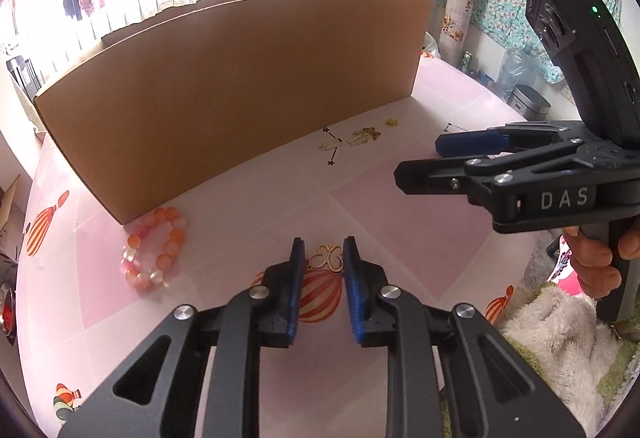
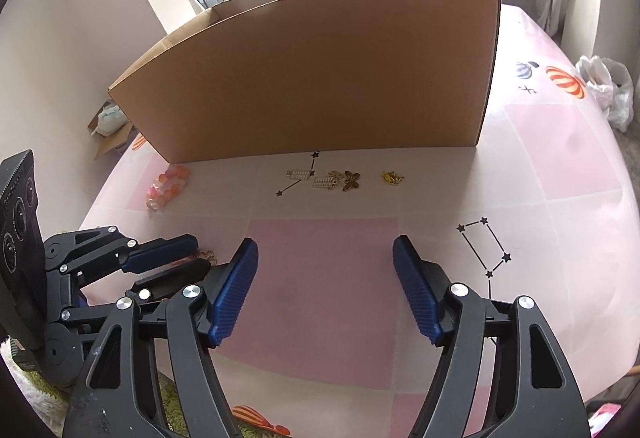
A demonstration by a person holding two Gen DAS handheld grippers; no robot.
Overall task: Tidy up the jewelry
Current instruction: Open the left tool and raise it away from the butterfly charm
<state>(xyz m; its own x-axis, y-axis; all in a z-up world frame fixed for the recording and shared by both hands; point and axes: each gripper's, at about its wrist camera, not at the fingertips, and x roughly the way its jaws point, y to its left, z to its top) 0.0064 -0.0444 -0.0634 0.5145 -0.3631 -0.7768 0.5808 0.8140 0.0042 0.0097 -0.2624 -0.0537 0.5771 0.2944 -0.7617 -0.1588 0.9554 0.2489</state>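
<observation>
Plain cardboard box (image 1: 224,86) stands on the glossy pink tablecloth (image 1: 380,198), my right tongs (image 2: 325,254) gape over bare cloth, my left tongs (image 1: 322,252) sit part-open astride a gold wire butterfly (image 1: 325,258), pads not visibly pinching it.

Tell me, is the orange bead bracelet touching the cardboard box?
Cannot tell. In the left wrist view the bead bracelet lies right at the cardboard box's near corner, but neither view plainly shows contact or a gap.
</observation>
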